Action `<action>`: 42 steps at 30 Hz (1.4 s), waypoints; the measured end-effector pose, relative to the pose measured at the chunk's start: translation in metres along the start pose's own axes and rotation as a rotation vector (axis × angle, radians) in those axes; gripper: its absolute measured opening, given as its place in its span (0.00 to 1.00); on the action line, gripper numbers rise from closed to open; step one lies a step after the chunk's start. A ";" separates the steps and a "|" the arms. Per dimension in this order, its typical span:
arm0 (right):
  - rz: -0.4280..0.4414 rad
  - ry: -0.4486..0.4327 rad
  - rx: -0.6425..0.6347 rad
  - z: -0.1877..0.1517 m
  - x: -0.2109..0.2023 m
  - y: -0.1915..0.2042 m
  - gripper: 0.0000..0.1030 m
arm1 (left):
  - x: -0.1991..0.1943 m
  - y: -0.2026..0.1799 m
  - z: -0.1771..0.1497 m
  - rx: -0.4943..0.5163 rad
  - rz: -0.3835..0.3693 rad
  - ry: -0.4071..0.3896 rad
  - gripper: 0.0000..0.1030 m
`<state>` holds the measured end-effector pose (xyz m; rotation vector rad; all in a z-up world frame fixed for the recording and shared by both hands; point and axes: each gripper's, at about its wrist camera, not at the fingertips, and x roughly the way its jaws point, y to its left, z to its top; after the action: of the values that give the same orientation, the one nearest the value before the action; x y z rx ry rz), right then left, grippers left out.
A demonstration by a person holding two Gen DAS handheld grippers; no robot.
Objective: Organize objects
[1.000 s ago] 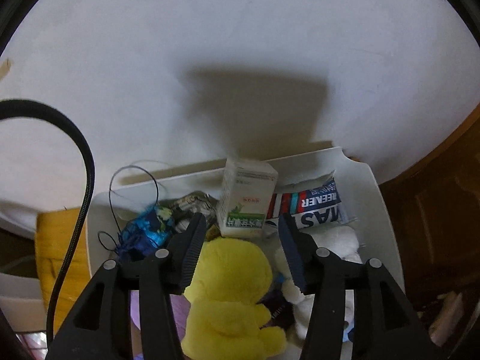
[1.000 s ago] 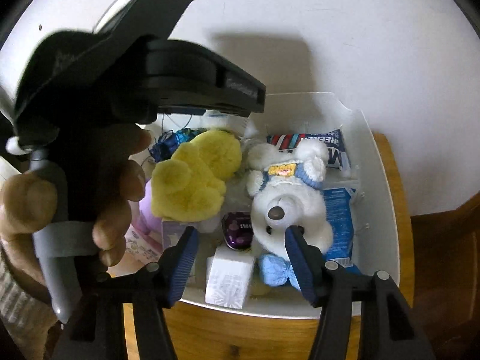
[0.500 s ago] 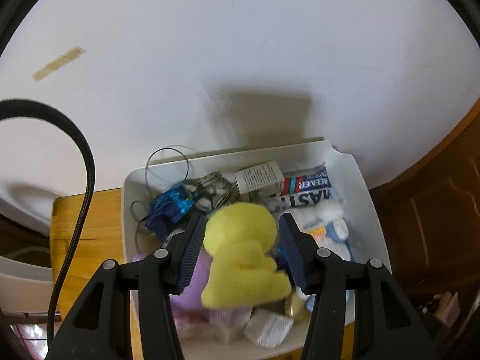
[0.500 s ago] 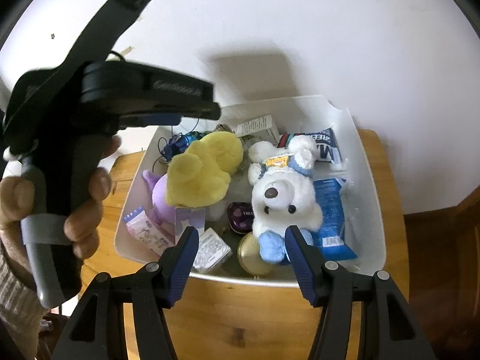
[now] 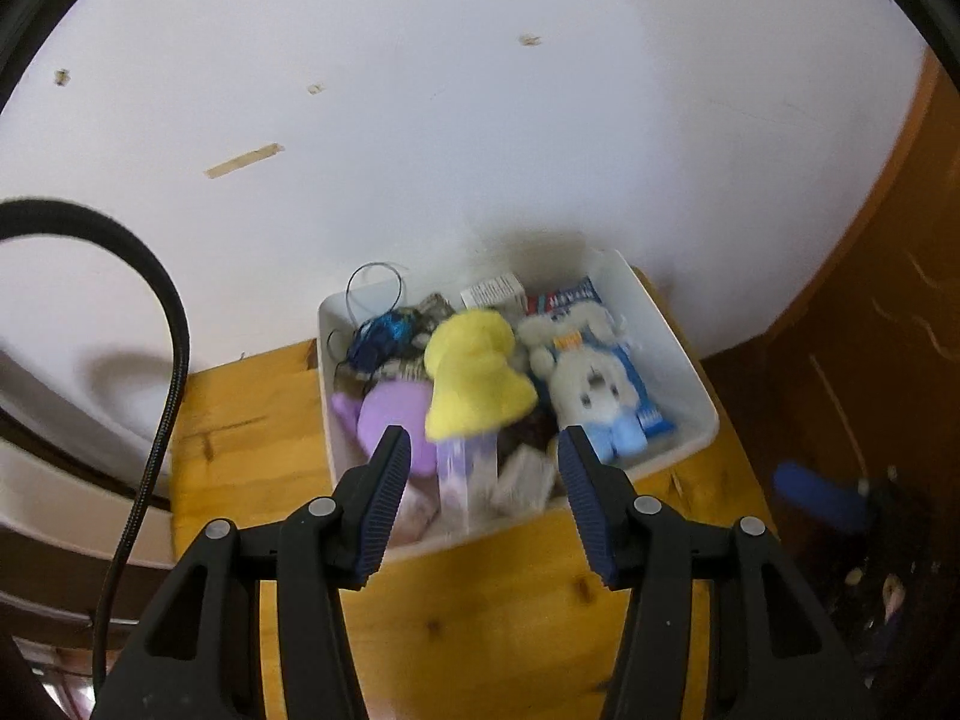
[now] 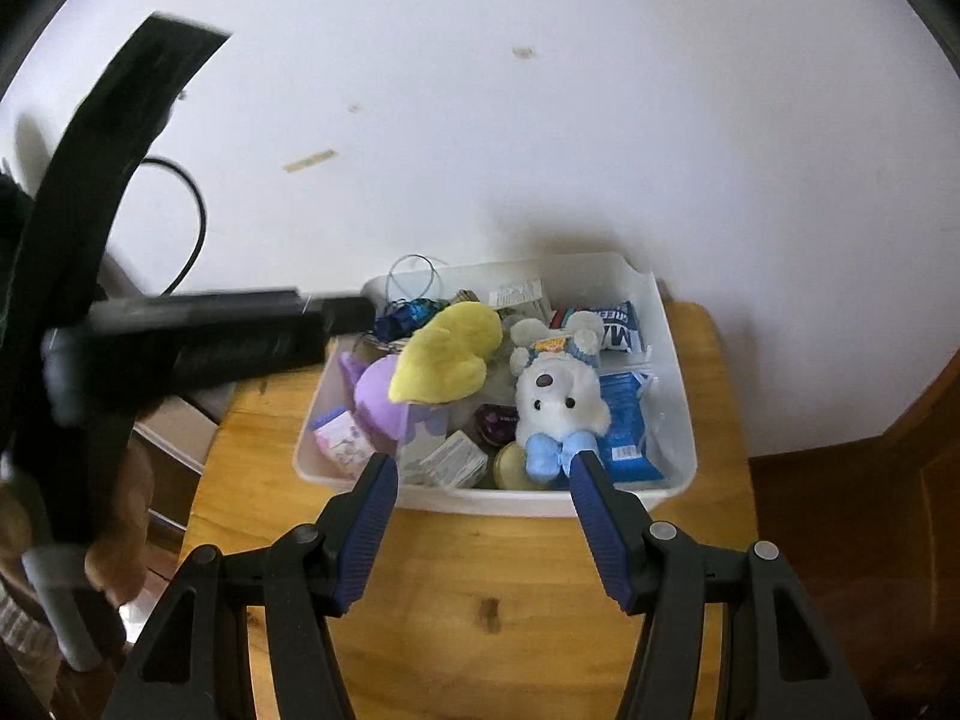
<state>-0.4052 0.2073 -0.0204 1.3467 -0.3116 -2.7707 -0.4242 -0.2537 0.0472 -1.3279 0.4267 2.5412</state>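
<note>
Your left hand-held gripper (image 5: pixel 483 477): fingers spread, nothing between them, hovering short of the near edge of the white bin (image 5: pixel 678 354). Your right hand-held gripper (image 6: pixel 483 483): likewise spread and empty, held at the near rim of the same bin. Both sit back and above, probably to take in the whole load before any pick.

Just ahead of the left hand-held gripper: a small pale lilac carton (image 5: pixel 467 474) stands on end. A yellow plush (image 5: pixel 474 378) lies on top of it, over a purple plush (image 5: pixel 390 420) to its left. The soft toys ride on top because they are bulky; boxes and packets lie under and around them.

Ahead of the right hand-held gripper: a white bear plush (image 6: pixel 558 396) lies face up with a blue bow (image 6: pixel 549 456) at the near end. Right of it is a blue packet (image 6: pixel 624 420). A round tin (image 6: pixel 510 465) and a dark heart-shaped case (image 6: pixel 495 420) sit left of the bow.

Far end of the bin: a tangle of thin wire (image 5: pixel 375 294) with a shiny blue wrapper (image 5: pixel 384 330), and a small white box (image 5: pixel 495 293).

Writing: a far packet (image 6: pixel 612 324) shows a large "M" and part of a word; the rest is too small or blurred.

The bin stands on a wooden surface (image 6: pixel 480 588) against a white wall. All the loose things lie inside the bin; that fits a finished gather or a bin awaiting sorting.
</note>
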 end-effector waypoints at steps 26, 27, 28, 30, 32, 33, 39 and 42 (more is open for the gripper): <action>-0.054 -0.108 -0.140 -0.115 -0.142 0.066 0.69 | -0.159 0.001 -0.185 0.014 0.110 -0.115 0.60; -0.047 -0.110 -0.136 -0.118 -0.145 0.066 0.69 | -0.160 0.001 -0.188 0.004 0.109 -0.114 0.60; -0.041 -0.111 -0.132 -0.120 -0.147 0.066 0.69 | -0.162 0.001 -0.191 -0.012 0.101 -0.109 0.60; -0.028 -0.103 -0.123 -0.126 -0.153 0.067 0.69 | -0.165 0.001 -0.198 -0.037 0.107 -0.101 0.60; -0.020 -0.086 -0.128 -0.131 -0.157 0.069 0.69 | -0.165 0.002 -0.205 -0.057 0.126 -0.098 0.60; -0.024 -0.085 -0.133 -0.135 -0.160 0.070 0.69 | -0.166 0.002 -0.208 -0.068 0.136 -0.098 0.60; -0.040 -0.081 -0.104 -0.155 -0.170 0.072 0.73 | -0.168 0.009 -0.229 -0.169 0.171 -0.123 0.60; -0.057 -0.096 -0.060 -0.166 -0.169 0.068 0.73 | -0.164 0.010 -0.237 -0.205 0.194 -0.123 0.60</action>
<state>-0.1734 0.1362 0.0238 1.2309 -0.1944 -2.8722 -0.1568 -0.3617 0.0556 -1.2397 0.2891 2.8758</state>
